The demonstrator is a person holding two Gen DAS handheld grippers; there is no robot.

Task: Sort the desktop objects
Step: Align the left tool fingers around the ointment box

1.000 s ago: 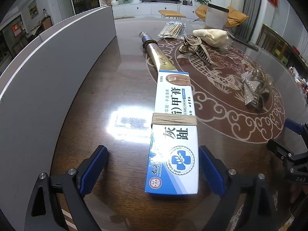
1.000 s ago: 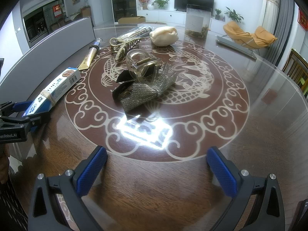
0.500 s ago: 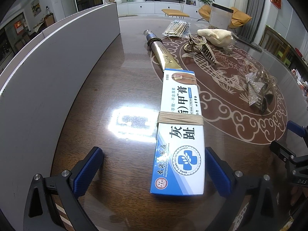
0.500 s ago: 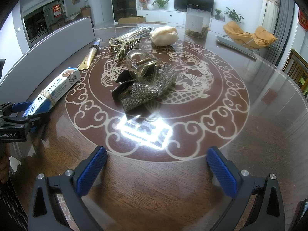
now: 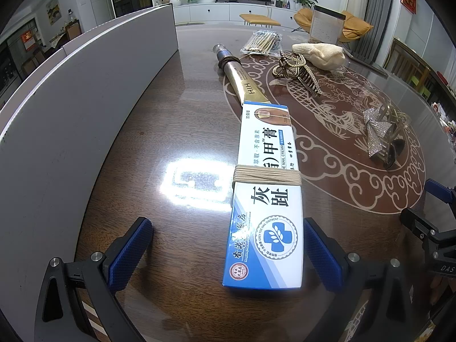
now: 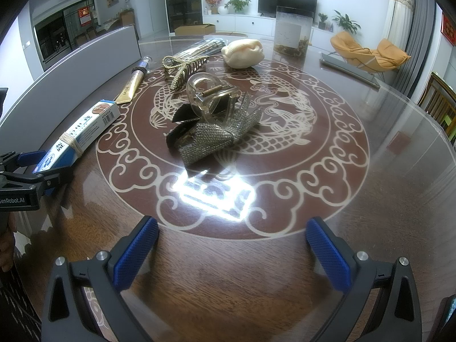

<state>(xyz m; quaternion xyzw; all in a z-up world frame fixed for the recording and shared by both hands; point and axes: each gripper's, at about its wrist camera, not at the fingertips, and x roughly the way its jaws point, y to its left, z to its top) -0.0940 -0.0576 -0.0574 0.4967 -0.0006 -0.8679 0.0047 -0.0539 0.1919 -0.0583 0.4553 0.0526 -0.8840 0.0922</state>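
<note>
A blue and white nail cream box [image 5: 266,196] with a beige band around its middle lies flat on the table; it also shows in the right wrist view [image 6: 77,139]. My left gripper [image 5: 228,253] is open, its near end between the fingers, closer to the right finger [image 5: 322,253]. A gold tube [image 5: 242,81] lies just beyond the box. My right gripper [image 6: 232,252] is open and empty, short of a rhinestone bow clip [image 6: 212,139] and a clear claw clip [image 6: 211,98].
A grey board [image 5: 71,108] stands along the left. A gold claw clip [image 5: 299,72], a cream glove [image 5: 319,52], a packet of sticks [image 5: 260,41] and a clear canister [image 6: 292,35] sit farther back on the round table [image 6: 370,199].
My left gripper has drawn back a little and lifted its view; the box now sits slightly farther out between its fingers. The right gripper has not moved.
</note>
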